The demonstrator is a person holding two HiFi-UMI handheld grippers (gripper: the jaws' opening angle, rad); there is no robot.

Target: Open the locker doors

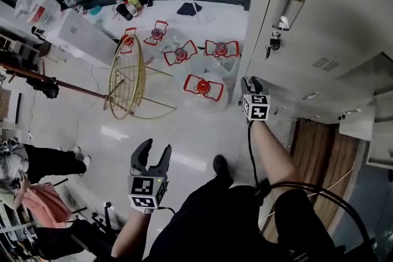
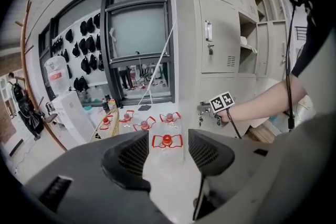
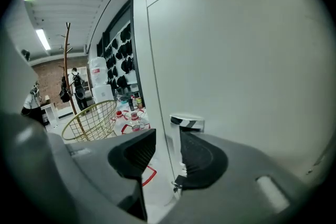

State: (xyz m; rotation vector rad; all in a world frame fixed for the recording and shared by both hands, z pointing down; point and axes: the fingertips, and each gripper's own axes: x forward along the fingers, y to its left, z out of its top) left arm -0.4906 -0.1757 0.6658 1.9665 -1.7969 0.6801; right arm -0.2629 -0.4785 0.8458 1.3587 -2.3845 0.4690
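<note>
Looks only partway done: some lockers (image 2: 251, 42) further along seem open already, but this low door (image 3: 236, 60) is shut, the right gripper (image 3: 167, 150) spread wide at its handle (image 3: 187, 122) without clamping, and the left gripper (image 1: 155, 148) wide and empty.

locker door (image 3: 236, 60) | pale grey mtl | shut, upright | handle (image 3: 186, 122) at L edge

Looks like a locker room or back area of some workplace; grey metal lockers (image 1: 319, 21) are lined up along one side; water jugs (image 1: 202, 86) are parked on the pale floor (image 1: 184, 132); dark gear (image 2: 84, 55) is hung beside a big window (image 2: 139, 44); a coat stand (image 3: 66, 60) is seen against a brick wall (image 3: 50, 78).
</note>
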